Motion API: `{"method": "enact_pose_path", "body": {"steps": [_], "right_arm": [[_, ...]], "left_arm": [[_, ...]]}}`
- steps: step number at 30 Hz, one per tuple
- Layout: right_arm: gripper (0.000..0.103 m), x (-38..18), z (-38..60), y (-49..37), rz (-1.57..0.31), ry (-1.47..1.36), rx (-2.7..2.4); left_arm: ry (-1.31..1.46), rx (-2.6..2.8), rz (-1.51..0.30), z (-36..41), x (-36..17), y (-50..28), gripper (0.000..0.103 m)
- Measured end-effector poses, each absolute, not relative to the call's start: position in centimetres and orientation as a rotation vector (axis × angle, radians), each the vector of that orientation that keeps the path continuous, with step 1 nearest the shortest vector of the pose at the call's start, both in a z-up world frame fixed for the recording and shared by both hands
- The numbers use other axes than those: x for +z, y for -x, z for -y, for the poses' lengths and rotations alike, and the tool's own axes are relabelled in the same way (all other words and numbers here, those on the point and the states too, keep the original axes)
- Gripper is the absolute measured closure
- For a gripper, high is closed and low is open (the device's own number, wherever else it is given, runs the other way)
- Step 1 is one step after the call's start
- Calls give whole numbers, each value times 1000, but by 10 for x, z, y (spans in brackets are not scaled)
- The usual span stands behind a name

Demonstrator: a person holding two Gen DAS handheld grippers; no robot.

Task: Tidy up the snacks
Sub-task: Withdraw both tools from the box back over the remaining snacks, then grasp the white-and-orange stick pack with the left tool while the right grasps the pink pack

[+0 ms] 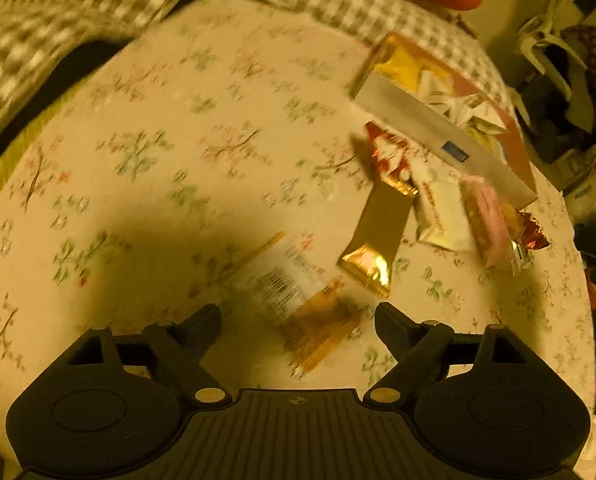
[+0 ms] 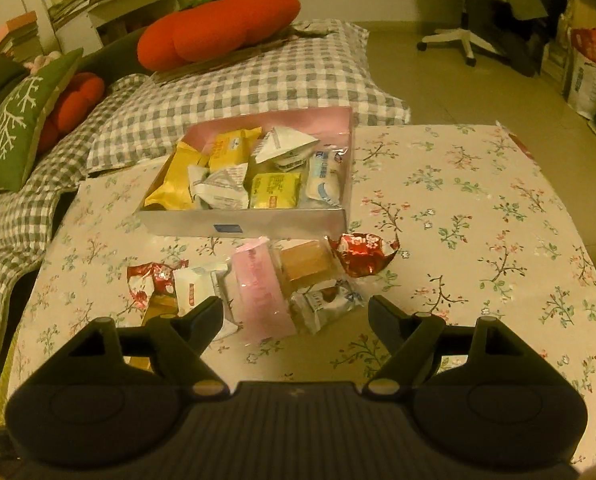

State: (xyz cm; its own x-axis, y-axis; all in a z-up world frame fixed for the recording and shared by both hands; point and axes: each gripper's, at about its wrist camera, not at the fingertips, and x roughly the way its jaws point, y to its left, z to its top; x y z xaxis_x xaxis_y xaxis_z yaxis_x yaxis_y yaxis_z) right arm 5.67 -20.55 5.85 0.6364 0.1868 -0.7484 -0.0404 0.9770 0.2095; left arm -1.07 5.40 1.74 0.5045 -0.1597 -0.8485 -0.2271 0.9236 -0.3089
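Motion-blurred barcode packet (image 1: 294, 292), print unreadable

orange plush pillow (image 2: 218, 26) on gingham bedding (image 2: 258, 80); green cushion (image 2: 18, 128) left, office chair (image 2: 461, 12) behind.

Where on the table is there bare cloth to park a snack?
Right of the box and the red foil wrapper, the floral tablecloth lies bare to its edge. Crowded: the strip in front of the box, around the pink packet.

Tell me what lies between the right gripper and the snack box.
Right wrist view: loose snacks, including a pink packet, between right gripper and snack box.
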Motion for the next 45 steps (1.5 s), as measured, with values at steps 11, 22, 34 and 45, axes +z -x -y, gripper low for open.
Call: {"method": "enact_pose_path", "body": {"steps": [11, 22, 34, 45], "right_arm": [[27, 56, 209, -59, -874, -194, 125], [32, 54, 214, -61, -873, -229, 129], [51, 43, 209, -68, -912, -229, 161], [59, 25, 171, -84, -916, -106, 255]], "left_arm": [[233, 21, -960, -37, 15, 2, 88], [297, -23, -909, -45, 26, -3, 94], [299, -46, -848, -44, 40, -3, 94], [306, -79, -827, -41, 46, -5, 94]]}}
